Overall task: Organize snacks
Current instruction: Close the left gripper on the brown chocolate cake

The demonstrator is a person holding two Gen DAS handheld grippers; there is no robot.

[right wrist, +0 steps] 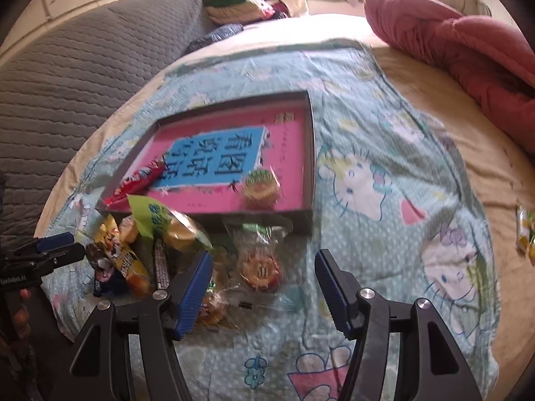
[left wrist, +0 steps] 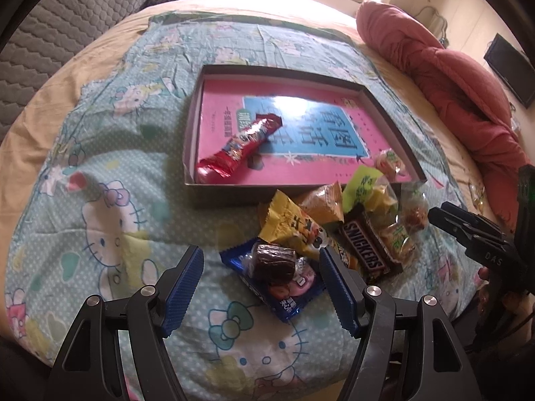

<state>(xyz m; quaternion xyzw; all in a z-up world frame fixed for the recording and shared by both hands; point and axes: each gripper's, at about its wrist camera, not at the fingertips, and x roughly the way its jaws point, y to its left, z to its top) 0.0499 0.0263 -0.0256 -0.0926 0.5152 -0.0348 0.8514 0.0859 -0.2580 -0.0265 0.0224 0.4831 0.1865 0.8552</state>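
A shallow box (left wrist: 192, 153) (right wrist: 309, 153) with a pink printed bottom lies on the bed. In it lie a red snack bar (left wrist: 239, 148) (right wrist: 140, 180) and a round wrapped cake (right wrist: 260, 185) (left wrist: 389, 162). A snack pile sits in front of the box: a brown cake (left wrist: 274, 260) on a blue packet (left wrist: 284, 295), a yellow packet (left wrist: 294, 227), a Snickers bar (left wrist: 366, 250) and clear-wrapped cakes (right wrist: 259, 270). My left gripper (left wrist: 262, 289) is open around the brown cake. My right gripper (right wrist: 264, 289) is open above a clear-wrapped cake.
A Hello Kitty sheet (left wrist: 110, 220) (right wrist: 384, 200) covers the bed. A red quilt (left wrist: 461, 87) (right wrist: 468, 53) lies at the right, a grey padded headboard (right wrist: 73, 77) at the left. One stray yellow-green snack (right wrist: 525, 234) lies far right on the bed.
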